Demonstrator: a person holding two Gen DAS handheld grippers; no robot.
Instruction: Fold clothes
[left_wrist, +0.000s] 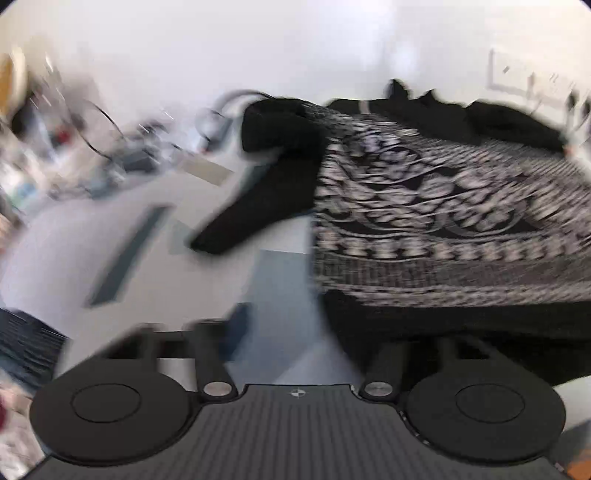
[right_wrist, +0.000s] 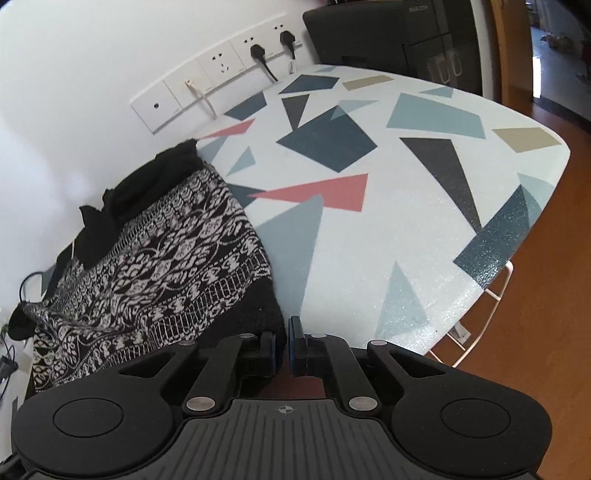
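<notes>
At the near edge of the table, right gripper (right_wrist: 282, 345): its 2 blue-padded fingers (right_wrist: 295, 341) stand close together with only a thin gap, at the black hem corner of the sweater; whether cloth is pinched between them cannot be told.
Left gripper (left_wrist: 295, 332): the view is heavily blurred; its finger links are spread wide and nothing shows between them, so it looks released, with the sweater's hem reaching its right side.
Sweater (right_wrist: 155, 258): black knit with a white patterned band across the body, lying flat on the left part of the table, its black hem nearest the right gripper and its collar end toward the wall.
Sleeve (left_wrist: 258, 199): plain black, seen in the left wrist view stretching out from the sweater's left side over the table.
Table (right_wrist: 424, 221): white top printed with blue, grey, pink, tan and black triangles and quadrilaterals; its right half is bare, and a white wire frame shows under its right edge.
Wall sockets (right_wrist: 221, 74): a white strip on the wall behind the table, with 2 black plugs (right_wrist: 256, 50) and 1 pale cable plugged in.
Black cabinet (right_wrist: 391, 33): at the far end of the table.
Floor (right_wrist: 554, 295): orange-brown, to the right.
</notes>
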